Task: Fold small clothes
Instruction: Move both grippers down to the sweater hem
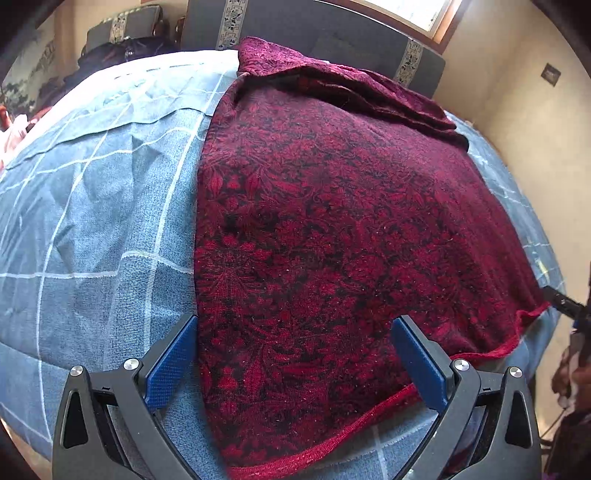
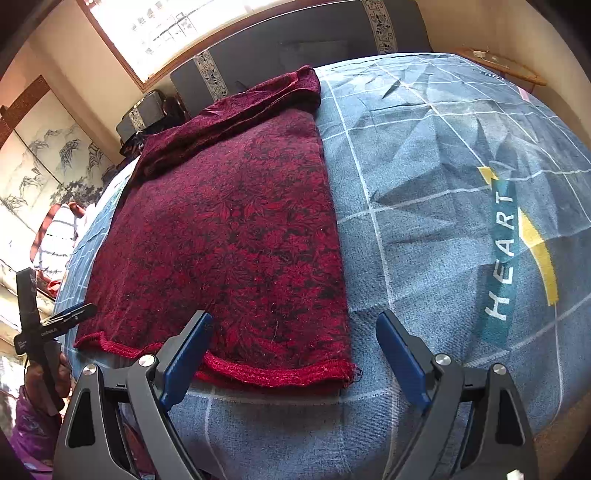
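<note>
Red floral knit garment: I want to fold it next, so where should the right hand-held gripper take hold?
Grip the near right hem corner of the red floral knit garment, coming from the near side with open jaws. That ribbed edge lies flat, exposed on the blue bedsheet.

A home bedroom: quilted blue bedspread [image 2: 424, 229], dark headboard [image 2: 280, 40], window [image 2: 166, 26]

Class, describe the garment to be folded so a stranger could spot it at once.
Start at the bed's blue grid-patterned cover. On it lies a dark red floral-knit garment, flat, its far end folded over. Nothing else there is red.
</note>
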Demonstrator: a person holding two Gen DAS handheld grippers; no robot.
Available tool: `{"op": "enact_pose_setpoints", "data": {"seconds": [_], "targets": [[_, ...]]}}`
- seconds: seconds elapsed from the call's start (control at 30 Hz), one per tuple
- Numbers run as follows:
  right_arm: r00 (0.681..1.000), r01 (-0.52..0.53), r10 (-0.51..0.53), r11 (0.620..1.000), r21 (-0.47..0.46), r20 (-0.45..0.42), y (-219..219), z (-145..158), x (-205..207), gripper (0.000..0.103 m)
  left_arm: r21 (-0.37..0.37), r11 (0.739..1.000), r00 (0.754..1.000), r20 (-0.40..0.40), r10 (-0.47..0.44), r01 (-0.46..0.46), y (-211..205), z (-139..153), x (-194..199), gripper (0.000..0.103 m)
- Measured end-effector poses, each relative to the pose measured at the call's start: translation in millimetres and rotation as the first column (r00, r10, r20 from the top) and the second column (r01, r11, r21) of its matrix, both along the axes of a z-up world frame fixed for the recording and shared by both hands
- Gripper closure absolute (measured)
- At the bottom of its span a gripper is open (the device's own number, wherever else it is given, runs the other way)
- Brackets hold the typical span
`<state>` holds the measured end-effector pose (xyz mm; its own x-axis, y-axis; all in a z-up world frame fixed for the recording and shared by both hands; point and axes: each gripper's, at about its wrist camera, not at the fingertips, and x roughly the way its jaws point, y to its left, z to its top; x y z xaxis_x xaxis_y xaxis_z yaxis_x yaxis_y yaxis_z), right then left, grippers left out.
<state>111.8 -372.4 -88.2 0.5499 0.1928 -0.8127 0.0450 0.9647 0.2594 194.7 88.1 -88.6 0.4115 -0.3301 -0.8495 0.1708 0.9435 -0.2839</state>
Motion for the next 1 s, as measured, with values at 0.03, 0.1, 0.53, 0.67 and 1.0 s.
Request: {"op": "enact_pose_setpoints", "data": {"seconds": [0.03, 0.1, 0.53, 0.67, 1.0], "targets": [[1.0, 0.001, -0.001, 1.0, 0.0, -0.003, 0, -1, 0, 0.015, -0.047, 0.999, 1.0, -0.011, -0.001, 0.001, 7, 1, 2, 0.005], [1.0, 0.01, -0.01, 1.0, 0.013, -0.007, -3, -3, 1, 0.014, -0.145, 0.989, 0.999, -0.034, -0.004, -0.001, 22, 2, 6, 0.006], [0.995, -0.095, 0.102, 0.975, 0.2, -0.022, -5, -10, 5, 0.015, -0.605, 0.794, 0.983, -0.106, -0.147, 0.054, 77, -10, 12, 0.009], [0.991, -0.13, 0.136, 0.963, 0.238, -0.011, -5, -12, 8, 0.021, -0.603, 0.787, 0.966, -0.099, -0.239, 0.133, 75, -7, 3, 0.009], [0.994, -0.075, 0.105, 0.887, 0.455, -0.041, -40, -24, 18, 0.039, -0.591, 0.795, 0.969, -0.085, -0.233, 0.14, 54, 1, -15, 0.009]]}}
